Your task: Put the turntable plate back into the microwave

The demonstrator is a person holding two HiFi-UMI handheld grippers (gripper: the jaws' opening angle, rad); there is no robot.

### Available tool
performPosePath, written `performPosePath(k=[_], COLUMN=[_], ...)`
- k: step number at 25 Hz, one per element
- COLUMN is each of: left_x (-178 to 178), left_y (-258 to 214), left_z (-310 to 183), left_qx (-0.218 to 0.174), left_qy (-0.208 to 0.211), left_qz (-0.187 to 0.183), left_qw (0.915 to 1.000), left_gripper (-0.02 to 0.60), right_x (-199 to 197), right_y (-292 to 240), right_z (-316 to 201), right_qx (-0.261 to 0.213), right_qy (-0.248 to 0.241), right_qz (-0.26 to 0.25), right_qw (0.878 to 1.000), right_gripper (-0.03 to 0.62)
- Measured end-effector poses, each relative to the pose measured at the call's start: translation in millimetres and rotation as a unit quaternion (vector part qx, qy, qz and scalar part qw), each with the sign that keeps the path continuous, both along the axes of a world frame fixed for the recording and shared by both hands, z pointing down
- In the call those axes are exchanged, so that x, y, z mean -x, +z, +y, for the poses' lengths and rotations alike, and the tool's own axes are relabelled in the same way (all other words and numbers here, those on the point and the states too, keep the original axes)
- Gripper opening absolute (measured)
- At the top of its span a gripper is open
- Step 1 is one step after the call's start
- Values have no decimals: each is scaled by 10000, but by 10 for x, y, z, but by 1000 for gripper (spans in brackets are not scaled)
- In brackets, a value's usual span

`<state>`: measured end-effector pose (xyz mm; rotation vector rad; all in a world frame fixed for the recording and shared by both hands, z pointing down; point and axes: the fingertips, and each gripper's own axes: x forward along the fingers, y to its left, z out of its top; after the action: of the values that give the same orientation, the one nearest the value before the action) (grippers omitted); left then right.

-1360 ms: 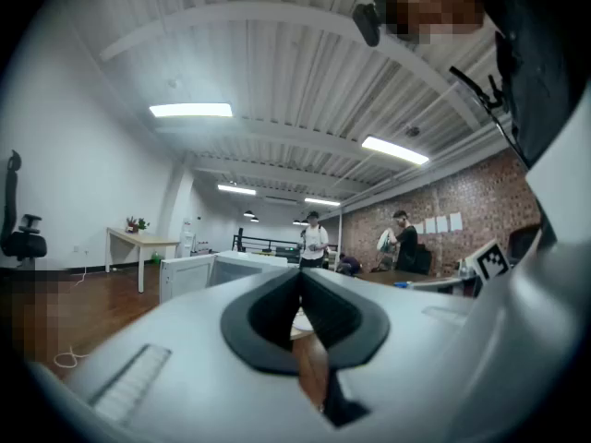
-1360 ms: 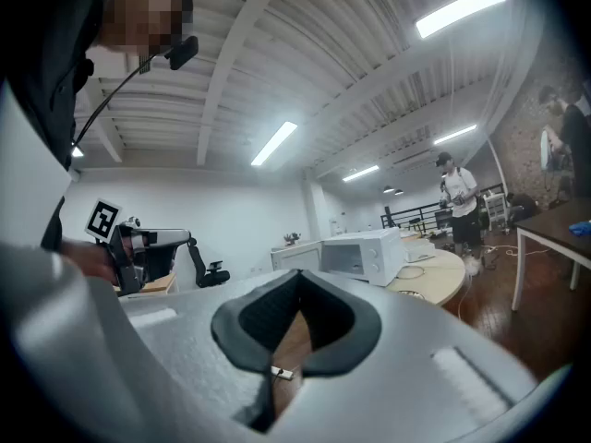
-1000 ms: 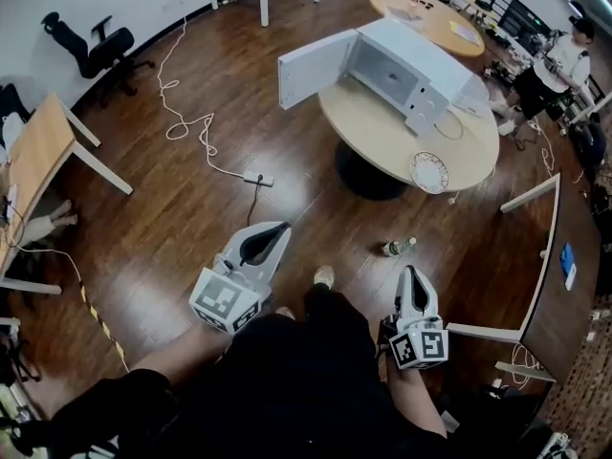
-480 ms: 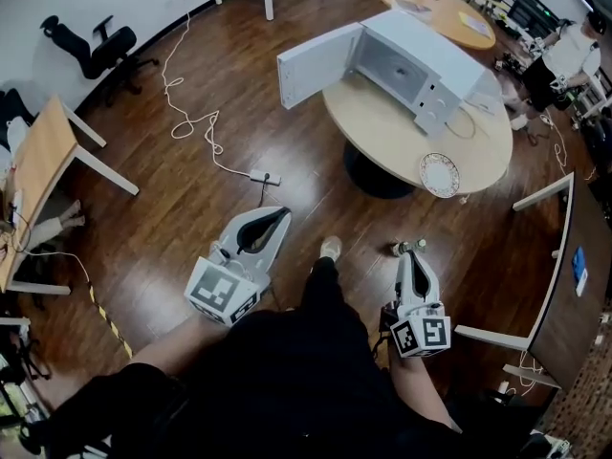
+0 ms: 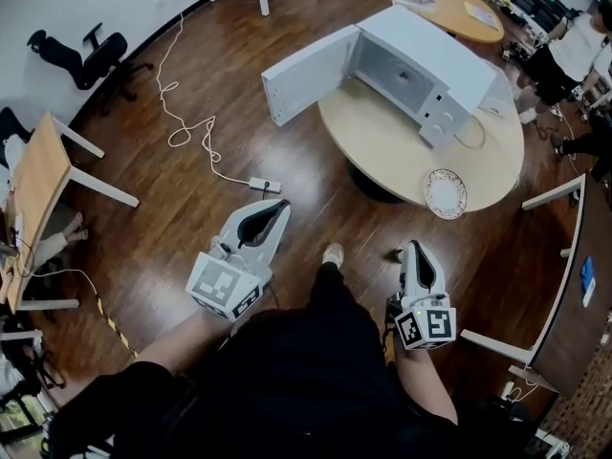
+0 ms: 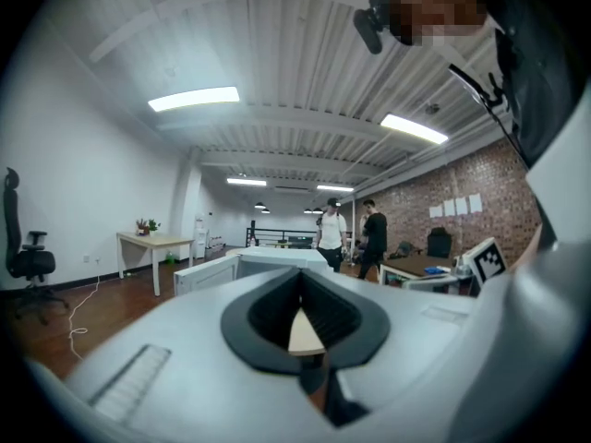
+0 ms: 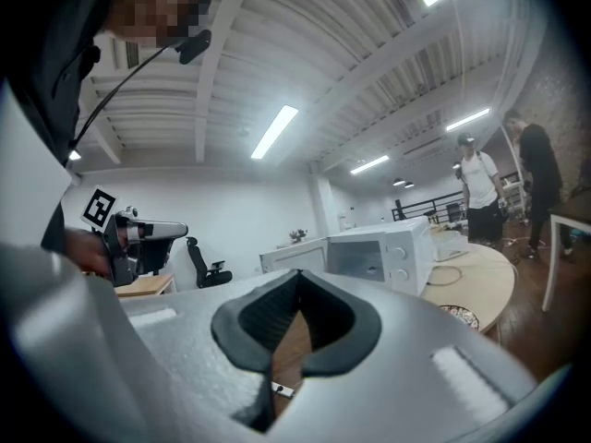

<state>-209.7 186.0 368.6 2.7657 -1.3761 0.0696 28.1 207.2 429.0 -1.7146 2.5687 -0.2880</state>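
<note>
Okay, both tongs are closed and empty. I have the left tongs point(image 5: 279, 204) at near left over the wood floor point(image 5: 182, 208). In the left gripper view its dark pads point(image 6: 263, 317) meet at the tips with nothing between them. The right tongs point(image 5: 411, 248) sit at near right, also over the floor. The right gripper view shows the pads point(image 7: 249, 321) shut tip to tip with nothing in the grip. Both point toward the far side, where the round tabletop point(image 5: 382, 137) stands.

The turntable plate point(image 5: 446, 193) is white with a patterned rim and lies flat on the tabletop, close to its near right edge. It is well apart from both tongs and outside the microwave point(image 5: 426, 60). The microwave stands on the far part of the same tabletop, just beyond the plate. Its door point(image 5: 306, 73) is swung wide open to the left and the cavity faces me.

On the floor, a power strip point(image 5: 266, 185) lies between the left tongs and the tabletop, with a white cable point(image 5: 186, 127) running off to the far left. A black office chair point(image 5: 81, 55) is at far left by the wall, and a person point(image 5: 574, 51) is standing at far right
</note>
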Motion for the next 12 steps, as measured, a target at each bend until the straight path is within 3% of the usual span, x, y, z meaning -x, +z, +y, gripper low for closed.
performPosePath(k=[12], left_x=[-313], left_y=[-135], left_z=[-1022], left_qx=[85], left_qy=[143], left_qz=[-38], left_qw=[9999], left_gripper=[6], right_x=[-176], right_y=[-24], right_z=[-952], right_qx=[161], right_qy=[-8], right_qz=[-88], right_qw=[9998], right_gripper=[0])
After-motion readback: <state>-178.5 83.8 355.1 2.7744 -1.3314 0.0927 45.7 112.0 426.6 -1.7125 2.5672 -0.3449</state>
